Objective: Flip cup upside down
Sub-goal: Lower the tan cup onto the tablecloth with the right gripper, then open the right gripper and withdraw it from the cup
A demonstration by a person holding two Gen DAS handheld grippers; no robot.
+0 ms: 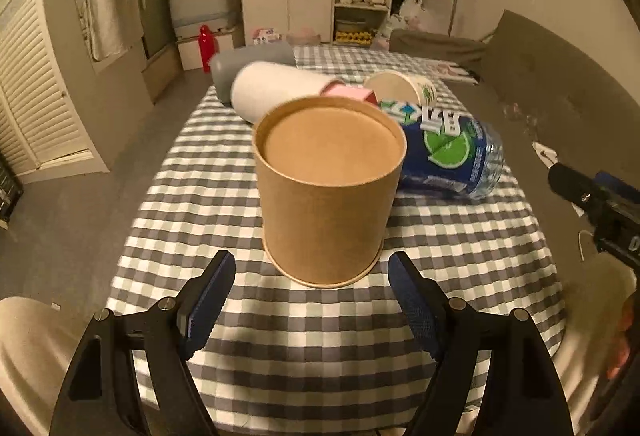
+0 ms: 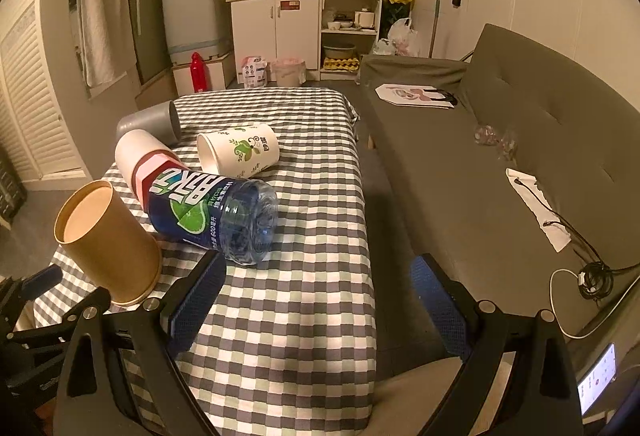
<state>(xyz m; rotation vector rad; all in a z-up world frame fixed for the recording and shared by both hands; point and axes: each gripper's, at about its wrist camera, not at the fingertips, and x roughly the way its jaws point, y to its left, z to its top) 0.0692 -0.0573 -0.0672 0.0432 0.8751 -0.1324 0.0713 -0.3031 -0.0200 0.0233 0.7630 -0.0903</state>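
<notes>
A brown paper cup [image 1: 326, 188] stands upside down on the checkered tablecloth [image 1: 280, 336], its wide rim on the cloth and its recessed base facing up. It also shows at the left of the right wrist view [image 2: 108, 240]. My left gripper [image 1: 312, 276] is open and empty, just in front of the cup, its fingers apart from it. My right gripper [image 2: 316, 276] is open and empty over the table's right edge, to the right of the cup. Its black body shows in the left wrist view [image 1: 600, 204].
A blue plastic bottle [image 2: 216, 212] lies on its side behind the cup. A white tumbler with a pink band [image 2: 140, 160], a grey cup [image 2: 150, 122] and a printed white paper cup [image 2: 238, 152] lie on their sides further back. A grey sofa [image 2: 520, 156] runs along the table's right.
</notes>
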